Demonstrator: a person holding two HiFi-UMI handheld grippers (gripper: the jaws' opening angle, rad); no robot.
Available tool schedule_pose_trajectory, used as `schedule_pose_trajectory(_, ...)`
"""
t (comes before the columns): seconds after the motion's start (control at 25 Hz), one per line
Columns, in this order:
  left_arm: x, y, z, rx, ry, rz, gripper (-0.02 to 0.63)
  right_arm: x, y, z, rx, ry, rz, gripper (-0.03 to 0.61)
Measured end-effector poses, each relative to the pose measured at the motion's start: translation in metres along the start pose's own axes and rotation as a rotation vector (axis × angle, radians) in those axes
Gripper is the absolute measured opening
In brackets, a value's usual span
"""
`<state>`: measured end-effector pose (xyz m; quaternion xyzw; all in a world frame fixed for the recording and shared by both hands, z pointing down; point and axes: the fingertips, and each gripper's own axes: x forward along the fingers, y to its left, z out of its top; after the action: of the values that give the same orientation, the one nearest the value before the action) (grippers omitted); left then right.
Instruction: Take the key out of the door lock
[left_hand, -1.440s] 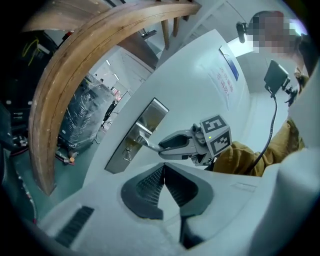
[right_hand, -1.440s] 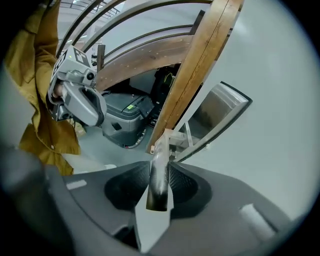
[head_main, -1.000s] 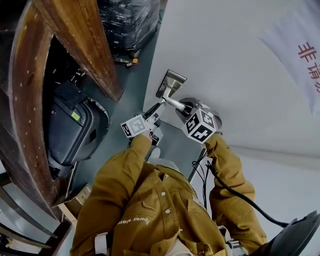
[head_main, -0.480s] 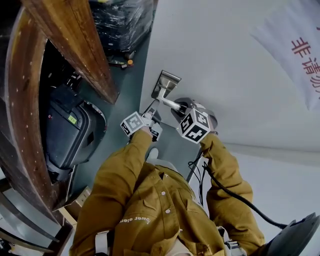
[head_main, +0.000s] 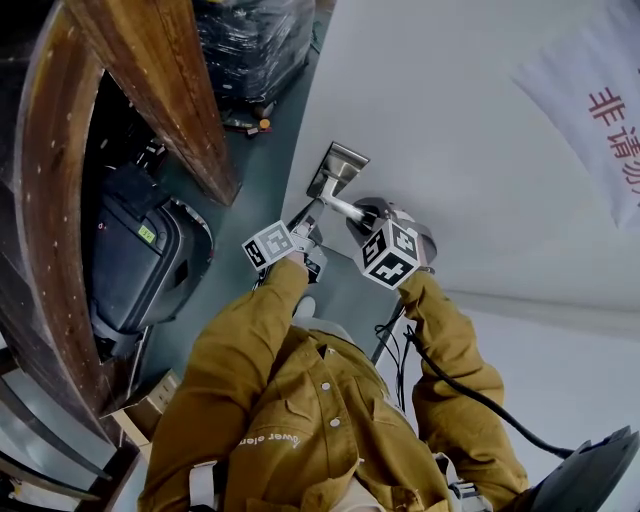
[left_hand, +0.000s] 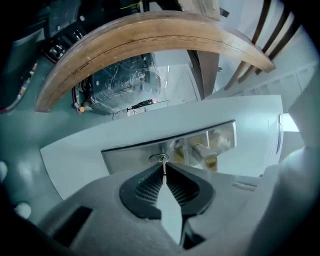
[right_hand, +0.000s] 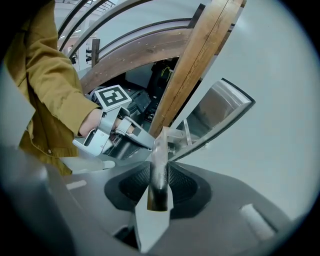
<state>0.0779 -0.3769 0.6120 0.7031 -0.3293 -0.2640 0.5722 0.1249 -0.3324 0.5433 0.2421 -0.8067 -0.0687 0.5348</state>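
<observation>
A thin silver key (left_hand: 163, 161) sticks out of the keyhole in the brushed metal lock plate (left_hand: 127, 152) on the white door (head_main: 450, 120). My left gripper (left_hand: 163, 169) is shut on the key's head, its ribbed pads pressed on both sides. In the head view the left gripper (head_main: 305, 222) reaches up to the lock plate (head_main: 340, 163) from below left. My right gripper (right_hand: 159, 167) is shut on the metal door handle (right_hand: 161, 150), which runs up between its pads. The head view shows the right gripper (head_main: 368, 213) on the handle (head_main: 345, 205) beside the left one.
A curved wooden frame (head_main: 180, 100) stands left of the door, with dark machinery (head_main: 140, 260) and a wrapped pallet (head_main: 250, 50) behind it. A white sign with red characters (head_main: 610, 120) hangs on the door at the upper right. A black cable (head_main: 470, 385) trails from the right gripper.
The head view has shifted a little. Both grippers stay at the lock plate and the handle, with the left one drawn slightly closer to the plate.
</observation>
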Motion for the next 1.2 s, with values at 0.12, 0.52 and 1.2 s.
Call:
schedule_pose_trajectory(0.12,-0.002,0.0,-0.001,-0.071,-0.005,-0.014,0.02,0.0,0.001,0.0,0.0,0.012,-0.005,0.12)
schedule_pose_trajectory(0.52,-0.051,0.006,-0.019,-0.085,0.015,-0.025,0.021,-0.002,0.005,0.001,0.014,0.016,-0.003,0.118)
schedule_pose_trajectory(1.2,-0.128,-0.075,-0.014,0.215,0.004,-0.082,0.021,-0.022,-0.004,0.006,0.074,-0.105,-0.193,0.055)
